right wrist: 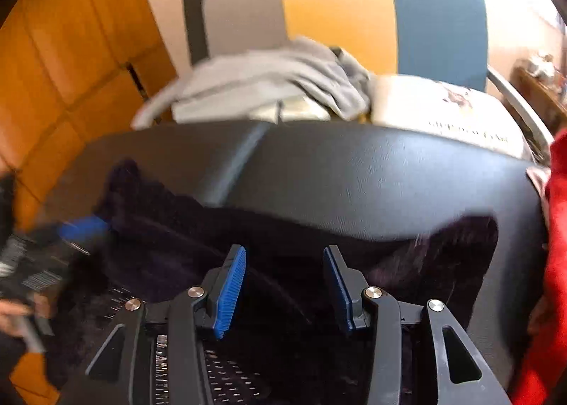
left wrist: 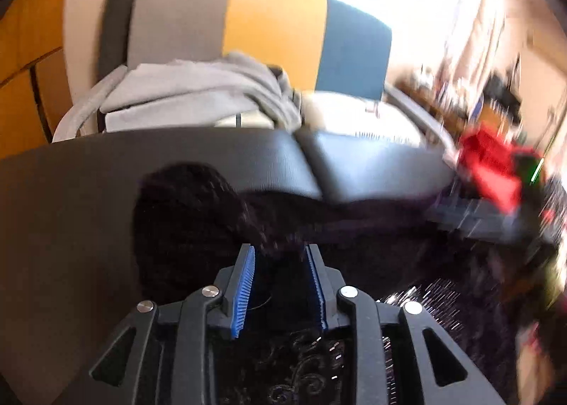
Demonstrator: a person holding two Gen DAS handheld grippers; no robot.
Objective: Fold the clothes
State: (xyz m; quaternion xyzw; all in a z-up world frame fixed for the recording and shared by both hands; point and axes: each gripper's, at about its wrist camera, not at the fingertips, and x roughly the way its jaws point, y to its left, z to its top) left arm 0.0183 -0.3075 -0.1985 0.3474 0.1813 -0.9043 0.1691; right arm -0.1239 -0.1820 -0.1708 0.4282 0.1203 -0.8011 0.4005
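A dark purple-black knit garment (left wrist: 198,220) with shiny patterned parts lies across a black padded surface (left wrist: 88,164). My left gripper (left wrist: 280,252) hangs just over it with jaws apart, and a fold of the cloth rises between the blue pads. In the right wrist view the same garment (right wrist: 170,245) spreads below my right gripper (right wrist: 283,254), which is open wide with nothing between the pads. The other gripper (right wrist: 71,231) shows blurred at the left edge of that view. The black surface (right wrist: 354,171) extends beyond.
A bench with grey, yellow and blue back panels (right wrist: 336,11) stands behind, carrying a grey garment (right wrist: 283,75) and a folded white garment (right wrist: 436,103). Red cloth (right wrist: 556,228) lies at the right. Orange cabinets (right wrist: 71,50) are at the left.
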